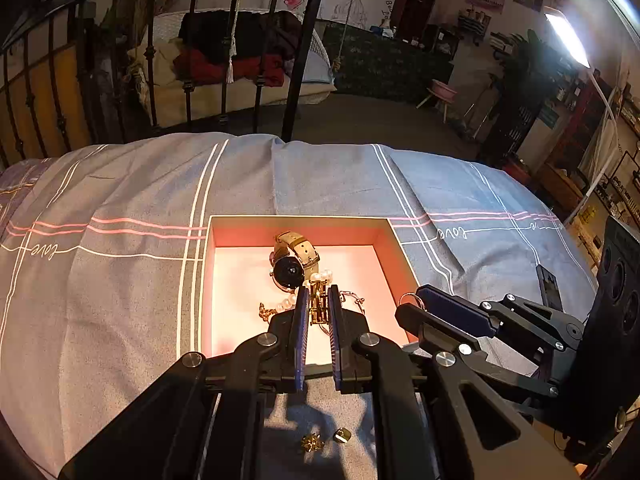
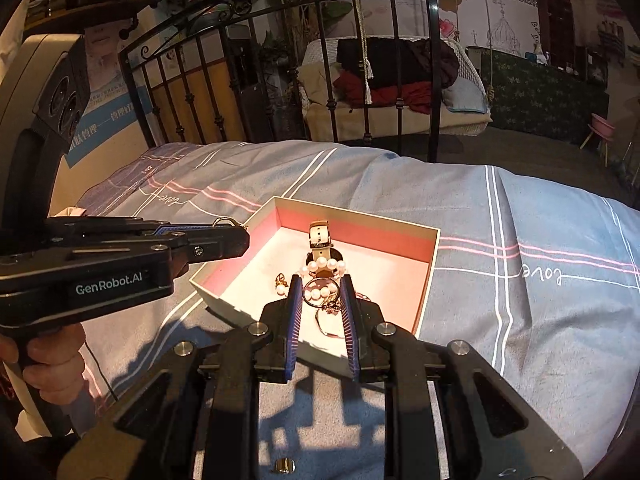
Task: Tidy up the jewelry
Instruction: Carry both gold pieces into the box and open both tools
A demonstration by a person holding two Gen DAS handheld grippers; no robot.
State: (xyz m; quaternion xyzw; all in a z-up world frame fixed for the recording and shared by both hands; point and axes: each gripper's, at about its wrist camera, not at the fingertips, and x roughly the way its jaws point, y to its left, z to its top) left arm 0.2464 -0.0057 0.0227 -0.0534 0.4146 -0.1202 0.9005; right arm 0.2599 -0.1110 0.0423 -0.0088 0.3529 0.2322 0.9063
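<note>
Your left fingers point(image 1: 302, 320), narrow, pinch a gold piece point(image 1: 319, 308); your right fingers point(image 2: 350, 312) hold a hoop point(image 2: 320, 292). Either could snag the pearls point(image 2: 325, 265) beyond them in the box point(image 2: 360, 216).

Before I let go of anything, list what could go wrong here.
1. The left gripper and right gripper are close together at the box; they could knock each other.
2. The hoop in the right gripper may drop onto the pearl strand and tangle.
3. Two small gold pieces lie on the bedspread, outside the box, where they are easily lost.
</note>
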